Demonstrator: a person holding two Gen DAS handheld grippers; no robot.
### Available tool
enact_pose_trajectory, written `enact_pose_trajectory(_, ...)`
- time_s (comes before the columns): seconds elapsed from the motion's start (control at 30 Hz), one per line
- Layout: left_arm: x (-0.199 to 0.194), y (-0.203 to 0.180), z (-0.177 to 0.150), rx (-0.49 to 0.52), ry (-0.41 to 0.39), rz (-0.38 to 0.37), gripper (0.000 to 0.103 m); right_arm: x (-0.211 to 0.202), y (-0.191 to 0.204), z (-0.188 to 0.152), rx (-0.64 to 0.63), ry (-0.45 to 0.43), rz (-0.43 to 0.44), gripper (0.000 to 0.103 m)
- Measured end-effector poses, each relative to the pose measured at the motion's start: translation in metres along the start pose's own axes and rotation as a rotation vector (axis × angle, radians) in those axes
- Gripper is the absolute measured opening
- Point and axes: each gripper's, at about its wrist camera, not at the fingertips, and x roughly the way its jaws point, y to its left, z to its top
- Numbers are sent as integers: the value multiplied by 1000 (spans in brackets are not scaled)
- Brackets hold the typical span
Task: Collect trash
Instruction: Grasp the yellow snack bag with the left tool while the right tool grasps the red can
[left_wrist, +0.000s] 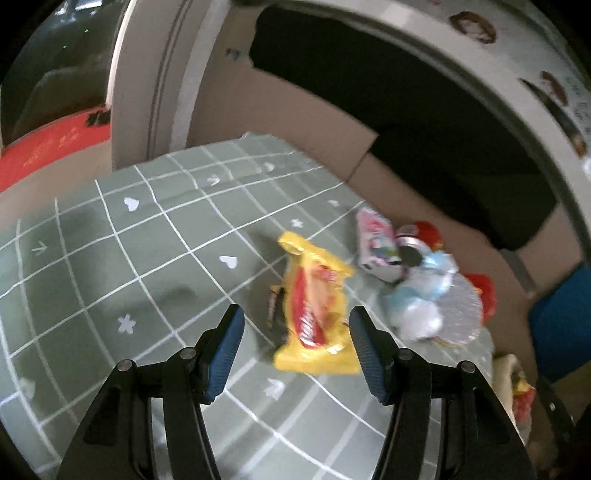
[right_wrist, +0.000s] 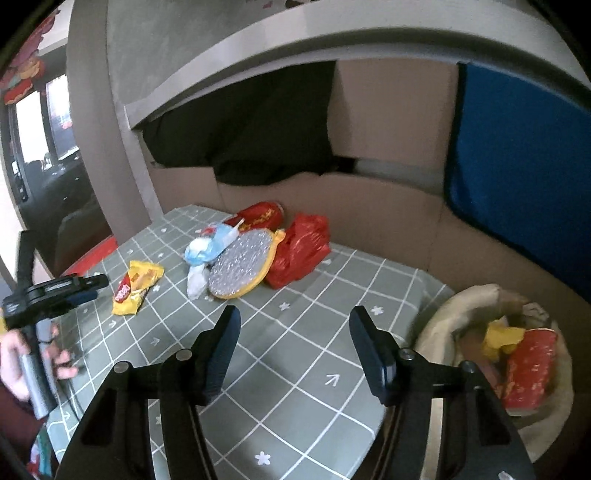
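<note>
A yellow and red snack wrapper (left_wrist: 314, 314) lies on the green checked tablecloth (left_wrist: 110, 258). My left gripper (left_wrist: 295, 350) is open, its jaws either side of the wrapper's near end, above the cloth. The wrapper also shows in the right wrist view (right_wrist: 135, 286), with the left gripper (right_wrist: 79, 290) beside it. My right gripper (right_wrist: 293, 350) is open and empty over the cloth (right_wrist: 295, 387). A trash bin (right_wrist: 436, 325) at the table's right edge holds a red can (right_wrist: 528, 373) and yellow wrappers.
A pile of trash lies at the table's back: a red plastic bag (right_wrist: 299, 251), a round silver foil disc (right_wrist: 240, 267), a blue-white wrapper (right_wrist: 207, 247), a red can (right_wrist: 262, 216) and a pink carton (left_wrist: 376, 243). Cardboard walls (right_wrist: 388, 221) stand behind.
</note>
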Motion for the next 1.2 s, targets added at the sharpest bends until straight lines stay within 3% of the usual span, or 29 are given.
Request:
enact_pose_trajectory(0.2,43,-10,14,38,58,36,57,11,-7,1,-3,5,-2,59)
enact_pose_trajectory(0.3,57,-18,17,53,83,73,48,18,-12,2,8,17,9,59)
enact_pose_trajectory(0.33,59,-22,18,63,83,76,40,21,-14,2,9,21,14,59)
enact_pose_trajectory(0.4,63,-28,17,72,114,50,25,25,-15,3,7,28,16,59)
enact_pose_trajectory(0.5,58,-37,12,88,112,15,15,29,-15,8,-5,31,17,59)
enact_pose_trajectory(0.87,-8,-64,-11,163,-9,-102,13,61,18,63,5,18,83,59)
enact_pose_trajectory(1.07,-34,-45,2,129,-83,-119,13,124,47,102,147,36,134,59)
enact_pose_trajectory(1.2,-38,-23,7,101,-86,-113,13,168,62,110,243,55,97,59)
